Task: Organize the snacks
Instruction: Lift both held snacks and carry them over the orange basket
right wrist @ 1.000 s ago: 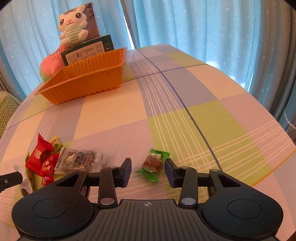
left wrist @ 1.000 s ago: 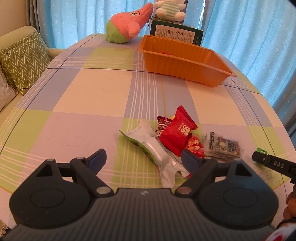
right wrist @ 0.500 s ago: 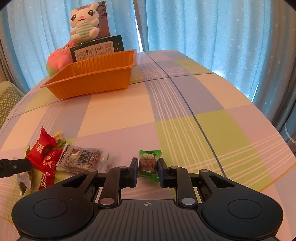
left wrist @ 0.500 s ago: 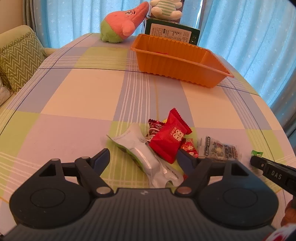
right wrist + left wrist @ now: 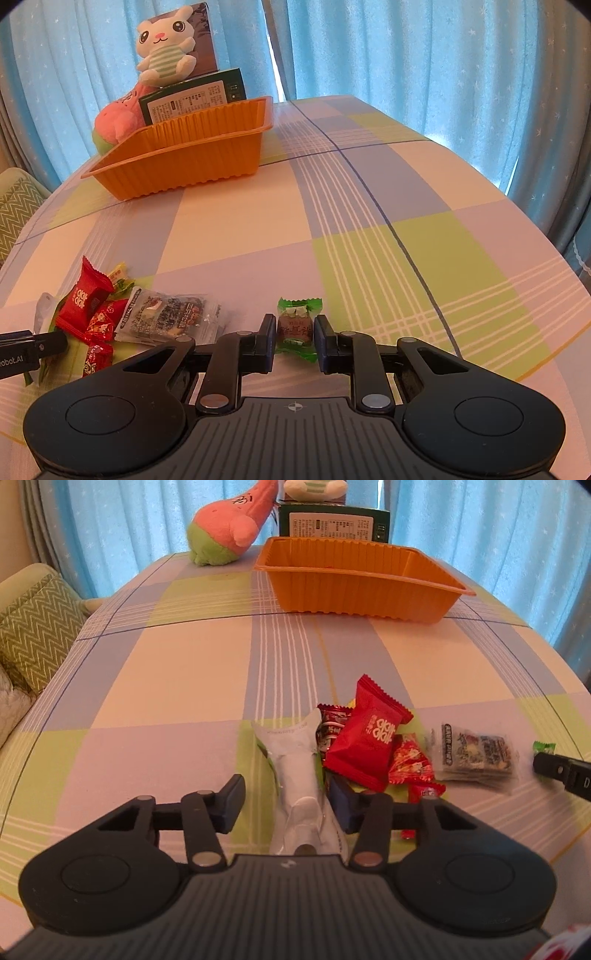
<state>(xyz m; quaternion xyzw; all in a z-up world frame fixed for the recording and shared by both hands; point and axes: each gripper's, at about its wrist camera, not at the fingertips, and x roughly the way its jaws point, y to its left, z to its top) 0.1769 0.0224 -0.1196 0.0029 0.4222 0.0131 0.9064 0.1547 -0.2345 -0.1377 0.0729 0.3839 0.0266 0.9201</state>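
Snacks: green candy gripped by right fingers; left fingers wide, hiding white pouch's end.

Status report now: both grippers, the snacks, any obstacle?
Right gripper shut on green candy. Left gripper open around white pouch. Orange tray far; path looks clear.
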